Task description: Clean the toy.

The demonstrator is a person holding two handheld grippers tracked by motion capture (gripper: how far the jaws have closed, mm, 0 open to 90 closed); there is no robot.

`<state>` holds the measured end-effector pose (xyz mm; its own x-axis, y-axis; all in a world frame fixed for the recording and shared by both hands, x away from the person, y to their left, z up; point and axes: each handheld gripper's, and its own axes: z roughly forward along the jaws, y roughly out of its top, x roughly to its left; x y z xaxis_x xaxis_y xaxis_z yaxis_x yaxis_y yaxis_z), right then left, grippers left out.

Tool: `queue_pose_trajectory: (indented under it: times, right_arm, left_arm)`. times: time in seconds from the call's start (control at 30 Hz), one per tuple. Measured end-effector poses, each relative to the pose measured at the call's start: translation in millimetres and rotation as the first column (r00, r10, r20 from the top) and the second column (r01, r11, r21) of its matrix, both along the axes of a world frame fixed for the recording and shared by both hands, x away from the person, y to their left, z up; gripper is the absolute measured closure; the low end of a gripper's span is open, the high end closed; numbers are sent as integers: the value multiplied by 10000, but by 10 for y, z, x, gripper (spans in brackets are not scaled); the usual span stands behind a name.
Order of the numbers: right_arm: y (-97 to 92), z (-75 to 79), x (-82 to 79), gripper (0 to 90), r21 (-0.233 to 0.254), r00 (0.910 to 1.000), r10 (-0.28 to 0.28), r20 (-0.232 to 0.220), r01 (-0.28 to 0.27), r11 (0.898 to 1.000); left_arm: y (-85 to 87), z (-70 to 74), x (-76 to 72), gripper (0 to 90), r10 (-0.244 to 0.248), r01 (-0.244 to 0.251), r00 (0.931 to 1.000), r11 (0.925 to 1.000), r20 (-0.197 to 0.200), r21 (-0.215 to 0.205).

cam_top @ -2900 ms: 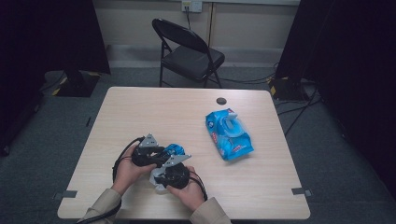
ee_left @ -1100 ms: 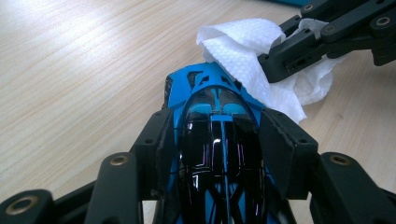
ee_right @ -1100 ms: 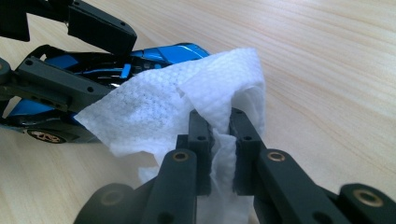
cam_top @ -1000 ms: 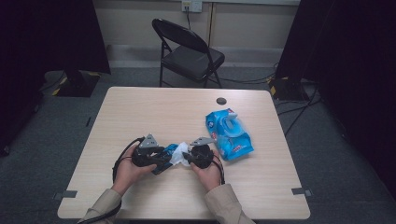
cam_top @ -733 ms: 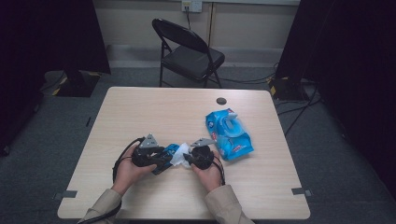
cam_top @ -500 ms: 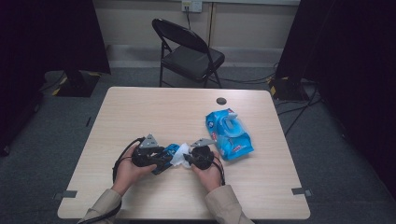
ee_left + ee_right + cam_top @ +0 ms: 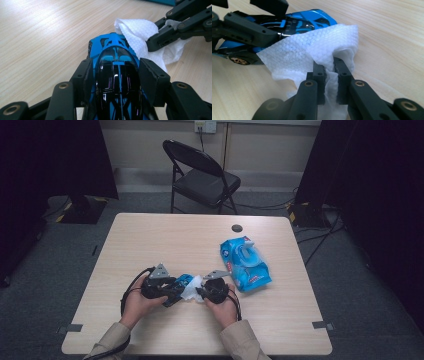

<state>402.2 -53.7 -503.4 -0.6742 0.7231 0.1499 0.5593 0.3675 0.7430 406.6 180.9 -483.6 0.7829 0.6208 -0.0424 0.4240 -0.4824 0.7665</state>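
Note:
A blue and black toy car (image 7: 115,67) (image 7: 294,22) (image 7: 178,285) sits between the pads of my left gripper (image 7: 116,72) (image 7: 172,289), which is shut on its sides. A white wet wipe (image 7: 312,57) (image 7: 142,30) (image 7: 192,290) is pinched in my right gripper (image 7: 328,75) (image 7: 202,292), which is shut on it. The wipe lies against the car's front end. Both grippers meet near the table's front, at the middle.
A blue pack of wet wipes (image 7: 245,262) lies on the wooden table (image 7: 175,235) to the right of the hands. A small black disc (image 7: 236,227) sits near the far edge. A folding chair (image 7: 202,175) stands behind the table.
About three seconds ago the right gripper was nearer the table's front edge, below the car; it has since come to the car's right side with the wipe. Over the last second nothing visibly moved.

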Motion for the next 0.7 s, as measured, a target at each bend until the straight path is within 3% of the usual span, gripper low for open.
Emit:
queue_pose_trajectory:
  times: [0.7]
  right_arm:
    - [158, -6, -145, 821, 188, 9982, 592, -80, -591, 9981]
  left_arm:
    - [5, 0, -1, 465, -17, 17, 10000, 10000, -6, -9]
